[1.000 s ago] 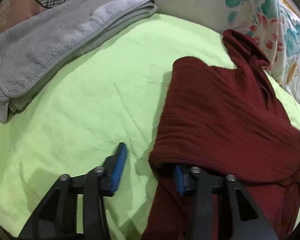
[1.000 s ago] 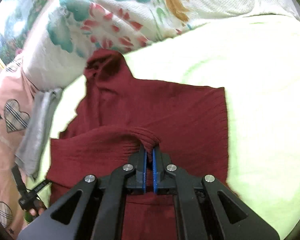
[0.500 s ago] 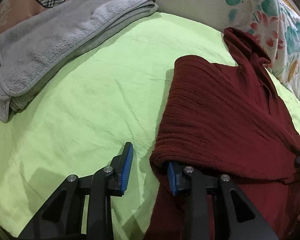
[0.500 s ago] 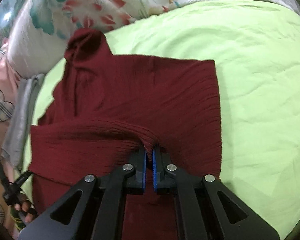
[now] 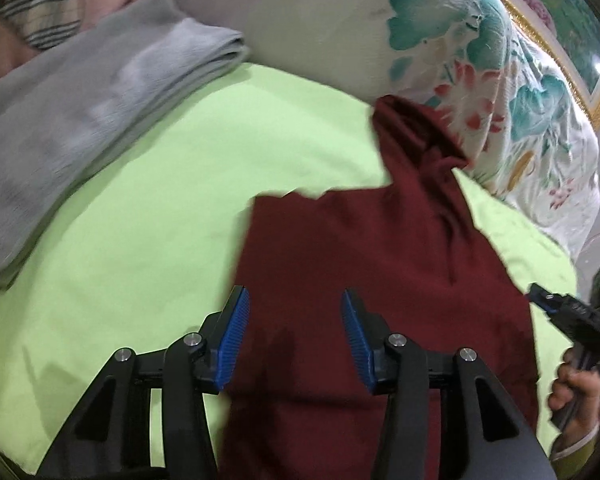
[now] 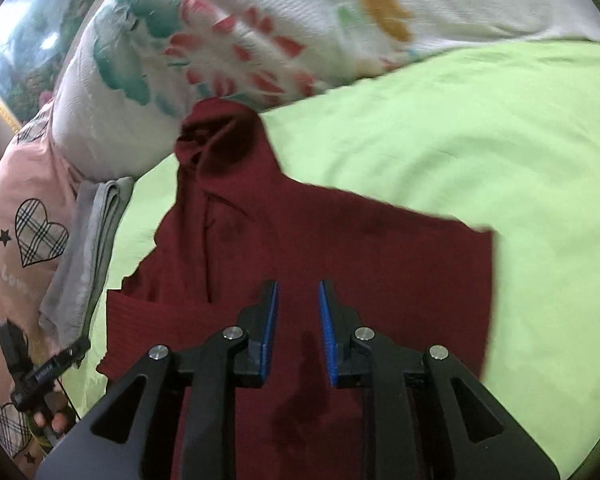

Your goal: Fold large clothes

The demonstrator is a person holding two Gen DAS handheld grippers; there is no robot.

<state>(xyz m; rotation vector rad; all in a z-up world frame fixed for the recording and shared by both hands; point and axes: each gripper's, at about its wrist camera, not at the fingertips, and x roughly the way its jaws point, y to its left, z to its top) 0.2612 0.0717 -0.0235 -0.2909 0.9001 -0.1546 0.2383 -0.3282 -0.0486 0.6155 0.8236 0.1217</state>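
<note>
Reading across your left wrist view from nine o'clock, you have the folded grey towel (image 5: 80, 120) lying on the lime-green sheet (image 5: 160, 220), with a striped cloth (image 5: 40, 12) behind it at eleven o'clock. At the centre the maroon ribbed sweater (image 5: 360, 260) lies folded flat on the sheet, its neck end reaching toward one o'clock against the floral quilt (image 5: 480, 80). Your left gripper (image 5: 294, 320) sits at six o'clock with its jaws opening; the blue pads stand apart over the sweater's near edge and nothing is pinched between them. At three to four o'clock your right hand (image 5: 576, 396) shows at the edge, holding its tool.

In your right wrist view, at nine o'clock a pink cloth (image 6: 16, 200) carries a plaid heart and pale lettering too blurred to read. Your left hand (image 6: 48, 420) shows at eight o'clock. The sweater fills the centre, neck toward eleven o'clock. Your right gripper (image 6: 298, 312) at six o'clock has its jaws opening, parted a little above the fabric and gripping nothing.
</note>
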